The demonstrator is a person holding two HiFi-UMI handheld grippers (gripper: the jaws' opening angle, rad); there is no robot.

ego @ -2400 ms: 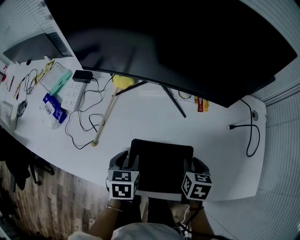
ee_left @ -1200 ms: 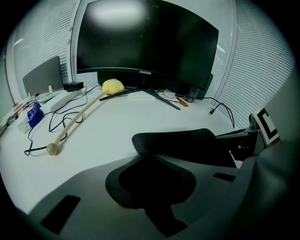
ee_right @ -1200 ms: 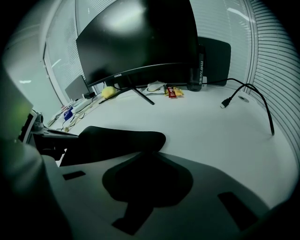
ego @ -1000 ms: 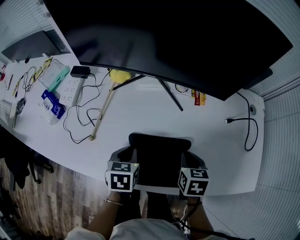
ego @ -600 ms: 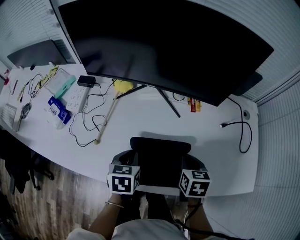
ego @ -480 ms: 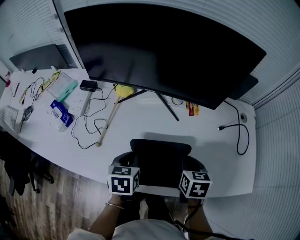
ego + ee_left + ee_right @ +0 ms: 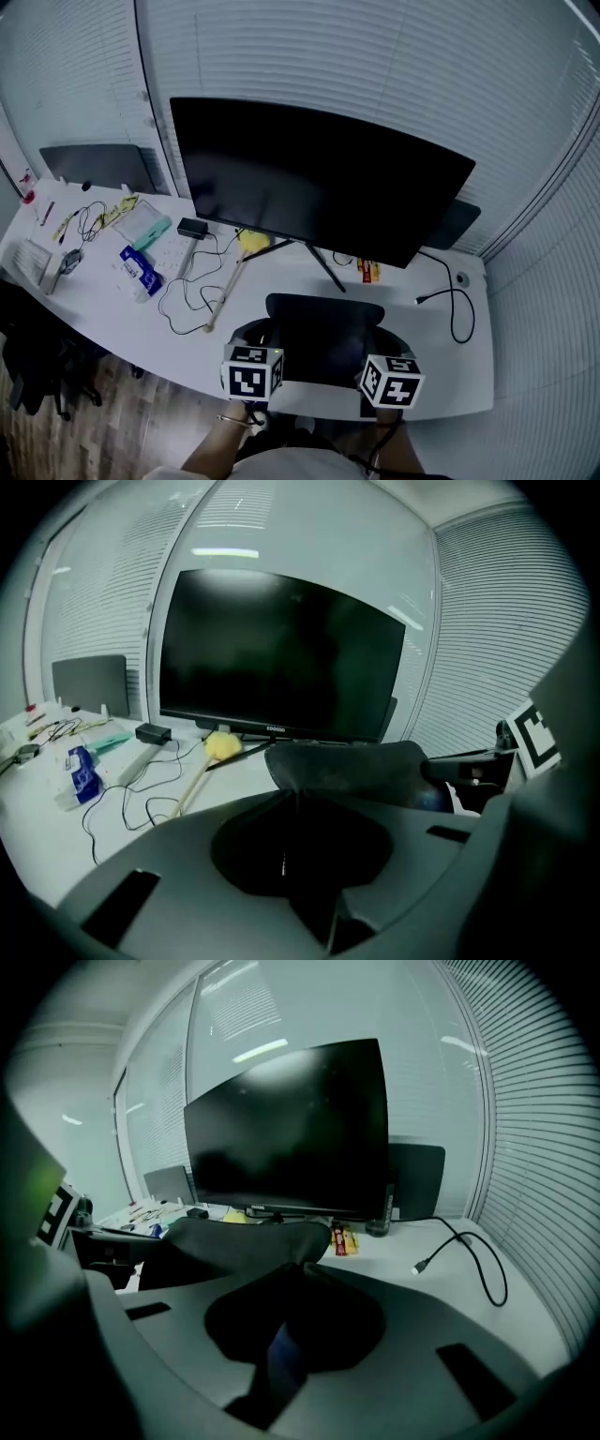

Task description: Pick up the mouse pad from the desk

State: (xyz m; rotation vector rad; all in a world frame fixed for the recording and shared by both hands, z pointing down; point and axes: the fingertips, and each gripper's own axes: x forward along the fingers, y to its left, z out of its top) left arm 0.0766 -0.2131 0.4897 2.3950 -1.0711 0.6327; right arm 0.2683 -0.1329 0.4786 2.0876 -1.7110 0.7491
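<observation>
Black and limp, the mouse pad [image 7: 323, 326] hangs between the two grippers above the near edge of the white desk [image 7: 112, 305], clear of its top, with its far edge bowed upward. The left gripper [image 7: 254, 337] has its jaws pinched on the pad's left side, and the right gripper [image 7: 388, 341] has its jaws clamped on the right side. Beyond the pad stands a wide dark monitor [image 7: 309, 178]. A yellow-headed duster [image 7: 246, 242] lies beside its stand, and a black cable [image 7: 455, 305] curls at the right.
</observation>
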